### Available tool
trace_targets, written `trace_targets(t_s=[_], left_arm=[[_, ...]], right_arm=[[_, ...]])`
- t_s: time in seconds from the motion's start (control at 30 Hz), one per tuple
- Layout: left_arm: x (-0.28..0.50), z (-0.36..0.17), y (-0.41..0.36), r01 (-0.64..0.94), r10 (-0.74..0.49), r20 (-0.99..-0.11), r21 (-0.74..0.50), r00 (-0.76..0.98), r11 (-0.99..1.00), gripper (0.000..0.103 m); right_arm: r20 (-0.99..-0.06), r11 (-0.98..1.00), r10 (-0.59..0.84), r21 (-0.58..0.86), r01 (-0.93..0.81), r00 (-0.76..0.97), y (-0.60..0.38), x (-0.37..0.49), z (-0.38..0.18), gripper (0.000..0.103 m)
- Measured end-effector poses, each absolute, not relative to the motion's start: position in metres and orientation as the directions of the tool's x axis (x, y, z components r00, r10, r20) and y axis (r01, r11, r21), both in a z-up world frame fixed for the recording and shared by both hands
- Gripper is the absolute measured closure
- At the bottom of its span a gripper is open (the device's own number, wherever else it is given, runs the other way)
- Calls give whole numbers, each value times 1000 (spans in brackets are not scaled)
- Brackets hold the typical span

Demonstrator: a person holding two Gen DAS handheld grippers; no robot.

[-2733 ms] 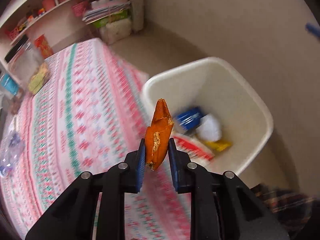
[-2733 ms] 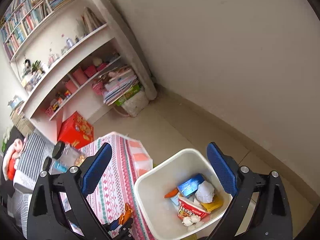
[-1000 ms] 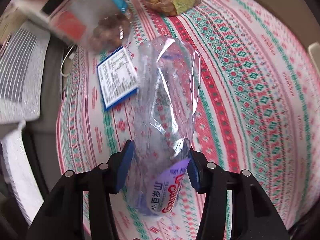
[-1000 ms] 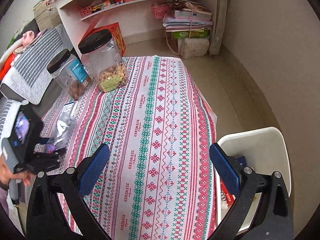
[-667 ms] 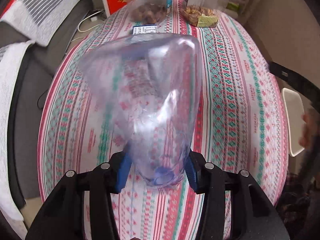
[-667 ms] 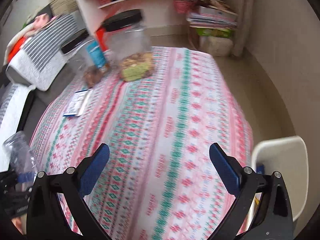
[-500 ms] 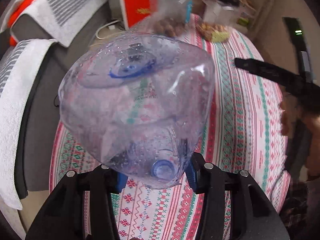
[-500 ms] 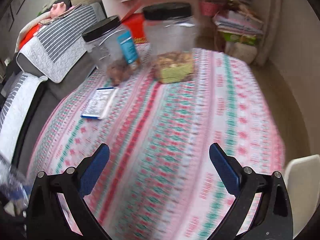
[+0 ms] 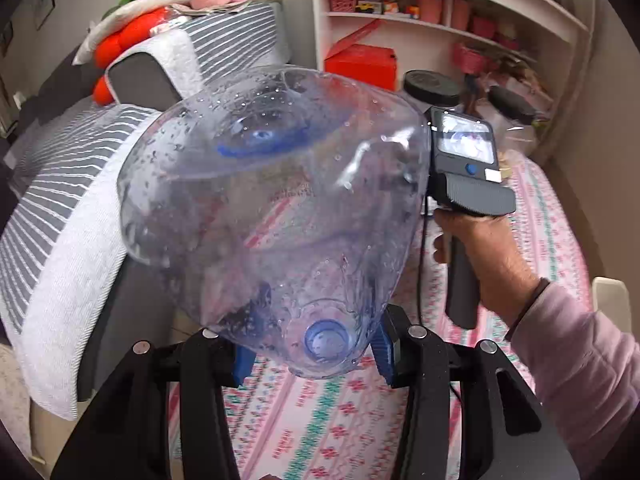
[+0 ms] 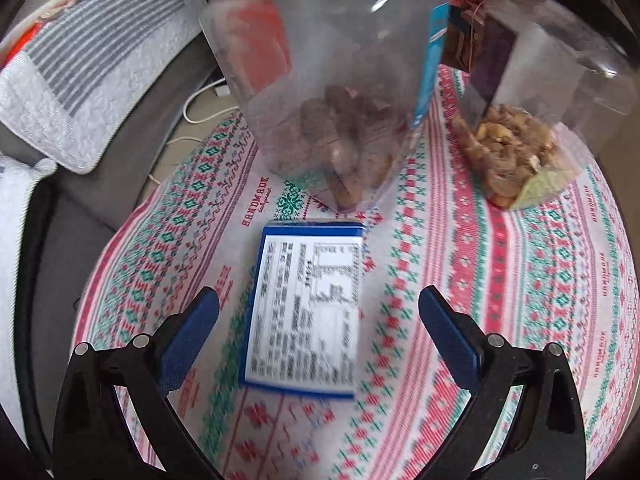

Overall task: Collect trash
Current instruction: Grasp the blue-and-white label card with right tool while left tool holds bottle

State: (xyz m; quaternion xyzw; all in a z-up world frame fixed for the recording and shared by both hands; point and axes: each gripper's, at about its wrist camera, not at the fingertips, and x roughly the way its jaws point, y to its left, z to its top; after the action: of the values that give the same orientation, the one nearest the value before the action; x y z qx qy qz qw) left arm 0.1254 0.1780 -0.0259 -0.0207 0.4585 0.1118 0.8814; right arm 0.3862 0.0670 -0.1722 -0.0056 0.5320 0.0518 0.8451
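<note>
With your left gripper [image 9: 312, 354] clamped on the empty plastic bottle [image 9: 272, 216] filling mid-frame, lower your wide-open right gripper [image 10: 318, 328] squarely over the flat blue-edged packet [image 10: 306, 316] lying centre-frame on the counter [image 10: 540, 280], clear of the jars.

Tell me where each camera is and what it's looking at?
Left wrist: sits on the left gripper, looking past the clear bottle it grips; a hand holding the right tool shows.
Right wrist: sits on the right gripper, looking down at a blue-edged packet between its open fingers.
Shared: the patterned tablecloth and the striped cushions.
</note>
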Motion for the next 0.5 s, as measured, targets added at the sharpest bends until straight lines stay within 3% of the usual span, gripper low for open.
trace_targets(t_s=[0.03, 0.1, 0.13, 0.17, 0.2, 0.5], left_arm=[[124, -27, 182, -225, 174, -818, 56, 548, 973, 57], [122, -27, 191, -235, 145, -827, 15, 543, 972, 57], [123, -26, 193, -240, 131, -830, -4, 542, 971, 57], [122, -26, 195, -247, 121, -832, -20, 541, 969, 57], [120, -25, 198, -252, 119, -832, -25, 542, 967, 57], [121, -30, 194, -240, 91, -851, -42, 517, 970, 57]], right_arm=[[-904, 995, 67, 30, -95, 422, 68, 388, -176, 8], [-916, 995, 60, 25, -94, 398, 67, 390, -183, 21], [-912, 995, 62, 27, -93, 406, 63, 387, -182, 30], [-908, 995, 66, 28, -98, 414, 61, 385, -180, 46], [-907, 993, 86, 43, -114, 411, 58, 382, -178, 51], [-883, 982, 151, 81, -172, 445, 3, 306, -142, 51]])
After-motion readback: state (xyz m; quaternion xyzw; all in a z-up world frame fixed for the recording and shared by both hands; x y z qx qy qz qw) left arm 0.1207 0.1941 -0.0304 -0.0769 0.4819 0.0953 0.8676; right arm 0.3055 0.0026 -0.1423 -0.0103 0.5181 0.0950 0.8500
